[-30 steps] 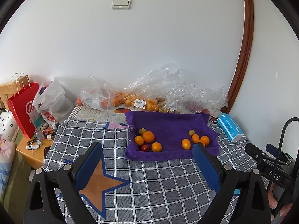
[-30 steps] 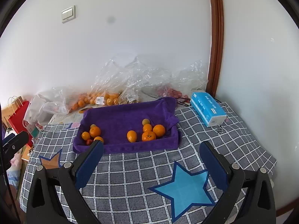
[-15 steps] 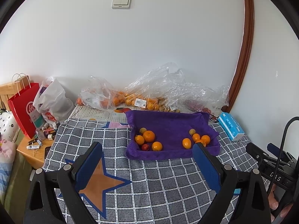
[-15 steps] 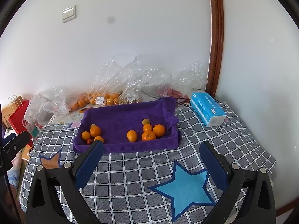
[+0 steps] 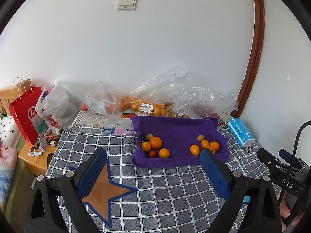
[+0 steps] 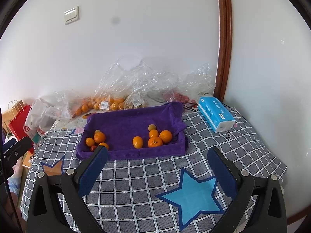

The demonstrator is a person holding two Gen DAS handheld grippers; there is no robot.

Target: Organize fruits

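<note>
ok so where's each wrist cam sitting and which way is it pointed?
Left wrist: behind the open left gripper, above the orange star, facing the purple tray and the wall; fingertips of the person's hand show at the lower right.
Right wrist: behind the open right gripper, above the blue star, facing the same tray from further right; no hand shows.
Shared: tray, fruit, tissue pack.
</note>
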